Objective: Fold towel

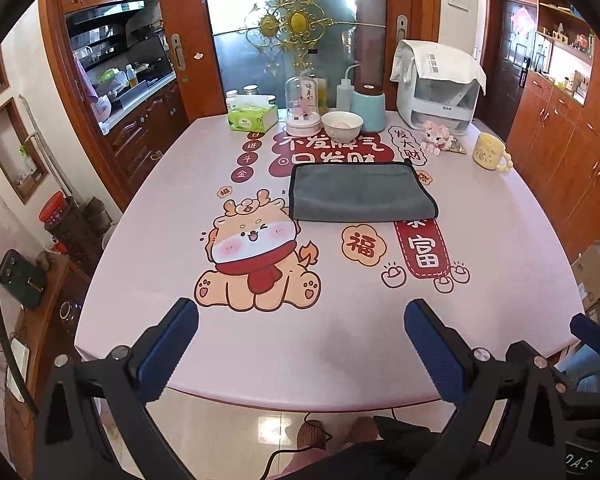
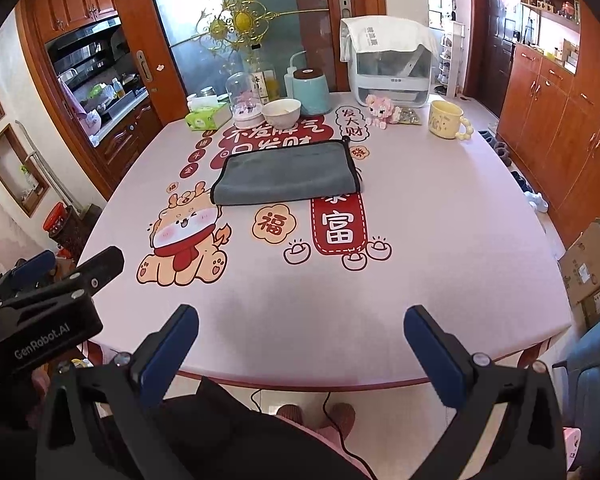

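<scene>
A grey towel point(image 1: 360, 192) with a dark edge lies flat in a folded rectangle on the pink table point(image 1: 300, 340), past the middle; it also shows in the right wrist view point(image 2: 288, 174). My left gripper point(image 1: 300, 320) is open and empty, held above the table's near edge, well short of the towel. My right gripper point(image 2: 300, 326) is open and empty too, at the near edge beside the left one. The left gripper's body point(image 2: 52, 300) shows at the left of the right wrist view.
At the table's far side stand a tissue box point(image 1: 252, 118), a glass dome point(image 1: 303, 106), a white bowl point(image 1: 342, 124), a teal container point(image 1: 368, 106), a white appliance point(image 1: 436, 92), a pink toy point(image 1: 436, 136) and a yellow mug point(image 1: 490, 152). Wooden cabinets point(image 1: 560, 140) stand right.
</scene>
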Available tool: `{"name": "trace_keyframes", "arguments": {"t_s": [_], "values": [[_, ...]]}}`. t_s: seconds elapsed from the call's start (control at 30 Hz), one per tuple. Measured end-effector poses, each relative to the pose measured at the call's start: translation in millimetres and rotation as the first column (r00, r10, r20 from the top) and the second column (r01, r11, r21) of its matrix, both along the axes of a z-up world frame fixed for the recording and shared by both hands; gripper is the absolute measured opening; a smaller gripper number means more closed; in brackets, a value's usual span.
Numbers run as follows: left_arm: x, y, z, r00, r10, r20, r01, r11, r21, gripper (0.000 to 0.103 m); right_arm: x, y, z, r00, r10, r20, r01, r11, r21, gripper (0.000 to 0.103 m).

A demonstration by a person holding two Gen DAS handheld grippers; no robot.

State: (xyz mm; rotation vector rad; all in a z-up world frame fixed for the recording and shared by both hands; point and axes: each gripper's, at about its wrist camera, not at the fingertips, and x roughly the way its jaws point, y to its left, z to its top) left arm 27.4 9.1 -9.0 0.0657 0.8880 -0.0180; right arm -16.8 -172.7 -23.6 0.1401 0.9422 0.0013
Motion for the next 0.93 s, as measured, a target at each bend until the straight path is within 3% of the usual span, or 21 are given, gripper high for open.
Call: {"name": "trace_keyframes", "arguments": {"t_s": [0.93], "values": [[5.6, -5.6, -0.9, 1.0, -0.021, -0.004, 0.021, 1.0, 0.006, 0.102, 5.4, -3.6, -3.6, 1.0, -0.012, -0.012, 0.012, 1.0, 0.003, 0.103]]}}
